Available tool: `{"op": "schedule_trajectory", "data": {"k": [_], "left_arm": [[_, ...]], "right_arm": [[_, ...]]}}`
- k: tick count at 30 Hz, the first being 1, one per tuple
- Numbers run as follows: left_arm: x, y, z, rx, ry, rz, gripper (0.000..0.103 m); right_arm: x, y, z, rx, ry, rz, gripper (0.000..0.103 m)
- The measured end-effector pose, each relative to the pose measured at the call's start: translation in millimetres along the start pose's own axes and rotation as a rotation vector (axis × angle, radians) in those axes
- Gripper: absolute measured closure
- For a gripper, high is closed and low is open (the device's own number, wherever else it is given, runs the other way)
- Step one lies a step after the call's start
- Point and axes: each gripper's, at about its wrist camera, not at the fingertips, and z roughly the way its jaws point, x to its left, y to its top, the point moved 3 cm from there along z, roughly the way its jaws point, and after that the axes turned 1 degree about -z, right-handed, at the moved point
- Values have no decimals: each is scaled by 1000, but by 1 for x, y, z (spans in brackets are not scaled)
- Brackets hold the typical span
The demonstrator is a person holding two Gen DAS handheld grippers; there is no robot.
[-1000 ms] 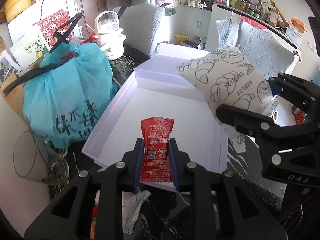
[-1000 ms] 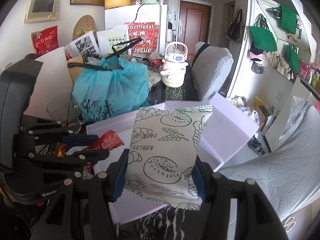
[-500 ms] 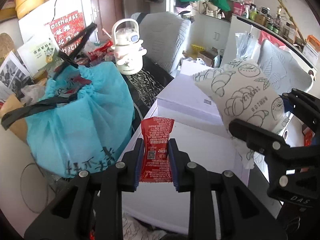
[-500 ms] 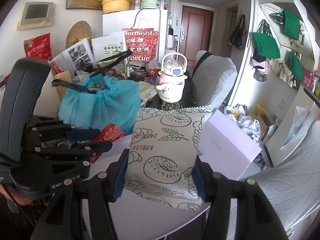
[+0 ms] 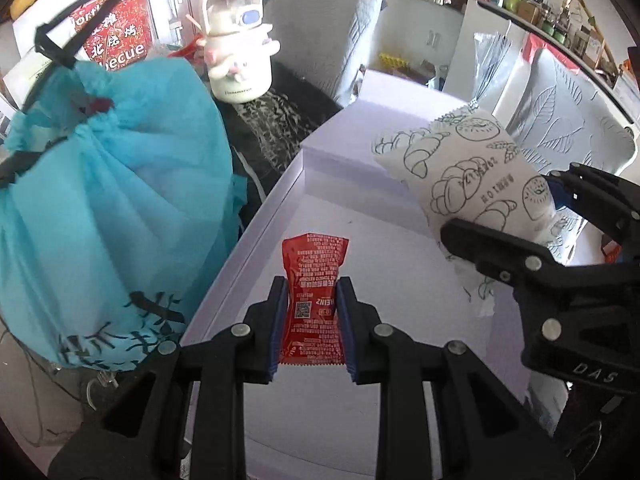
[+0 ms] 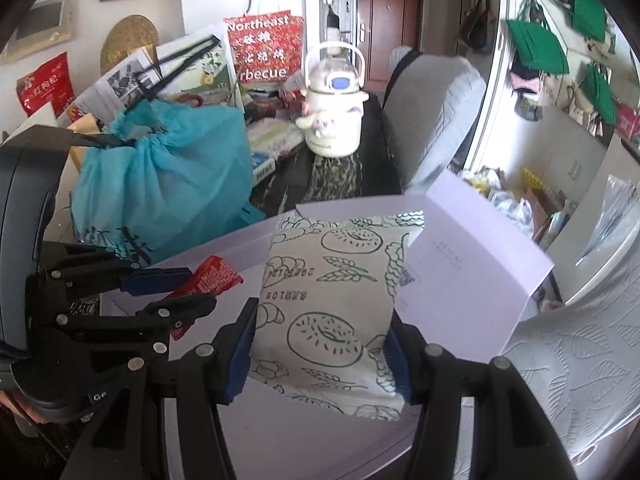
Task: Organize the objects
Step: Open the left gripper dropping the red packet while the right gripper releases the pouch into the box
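Observation:
My left gripper is shut on a red ketchup sachet, which it holds upright over the open pale lilac box. To its right, my right gripper is shut on a puffy white snack packet printed with bread drawings, also above the box floor. In the right wrist view the left gripper shows at the left with the red sachet between its pads. The right gripper and its white packet show at the right of the left wrist view.
A teal drawstring bag crowds the box's left side. A white kettle stands behind on the dark table, a grey chair beyond. The box's raised lid stands at its right end. A leaf-patterned cushion lies right.
Both grippers have moved forward and lower over the box, each keeping its packet. The teal bag and kettle now appear closer and larger.

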Motion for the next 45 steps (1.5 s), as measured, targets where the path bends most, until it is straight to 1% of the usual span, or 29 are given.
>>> {"op": "schedule_trajectory", "data": {"k": [3, 6, 11, 13, 22, 27, 32, 36, 37, 41, 43, 45], "left_arm": [[-2, -2, 8, 10, 21, 10, 80], [-2, -3, 18, 30, 20, 8, 80], [2, -6, 31, 60, 8, -24, 80], [2, -7, 33, 69, 12, -28, 80], [5, -4, 26, 33, 52, -29, 79], [7, -2, 21, 33, 40, -38, 77], [7, -1, 9, 12, 58, -36, 77], [6, 3, 4, -6, 90, -30, 68], [7, 4, 3, -11, 93, -32, 65], [9, 8, -11, -42, 86, -43, 55], [9, 9, -22, -67, 95, -44, 48], [11, 12, -29, -87, 98, -51, 45]], "right_arm": [[-1, -5, 10, 34, 1, -2, 45], [0, -9, 18, 57, 11, -6, 45], [3, -14, 33, 106, 44, -3, 44], [6, -16, 36, 123, 37, -22, 44], [10, -19, 37, 138, 23, -22, 44], [11, -16, 27, 105, 7, -26, 44], [12, -14, 20, 94, -11, -35, 44], [12, -11, 15, 90, -40, -31, 44], [12, -10, 13, 85, -46, -31, 42], [12, -6, 4, 64, -50, -22, 38], [11, -4, -4, 51, -56, -12, 37], [11, -1, -13, 28, -66, -5, 33]]}}
